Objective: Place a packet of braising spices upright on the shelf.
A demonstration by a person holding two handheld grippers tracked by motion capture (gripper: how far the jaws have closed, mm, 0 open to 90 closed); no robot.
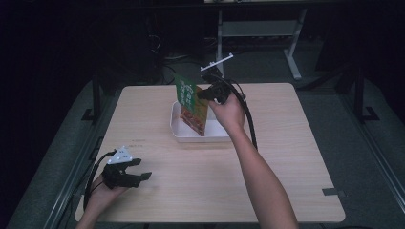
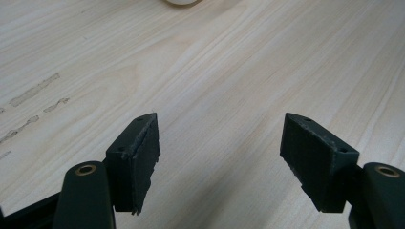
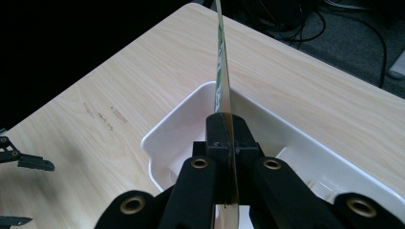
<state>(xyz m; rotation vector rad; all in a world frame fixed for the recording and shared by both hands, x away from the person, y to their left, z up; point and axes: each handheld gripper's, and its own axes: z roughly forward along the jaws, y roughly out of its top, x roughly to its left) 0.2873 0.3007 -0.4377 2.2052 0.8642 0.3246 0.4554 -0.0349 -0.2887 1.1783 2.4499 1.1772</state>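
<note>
Two grippers, right gripper (image 1: pixel 208 93) pinching green packet (image 1: pixel 190 101) above white tray (image 1: pixel 177 130) near table's far edge, left gripper (image 1: pixel 138 170) spread at near-left corner.

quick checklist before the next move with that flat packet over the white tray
1. Grip: right gripper has its jaws clamped on the edge of the flat packet: ok.
2. Packet position: it hangs above the white tray, lower end inside the tray's outline: ok.
3. Packet touching the tray floor: cannot tell.
4. Tray seating: flat on the wooden table, well in from the edges: ok.
5. Left gripper: jaws open, nothing between them, at the near left of the table, apart from the tray: ok.
6. Tray contents under the packet: partly hidden by packet and gripper: cannot tell.
</note>
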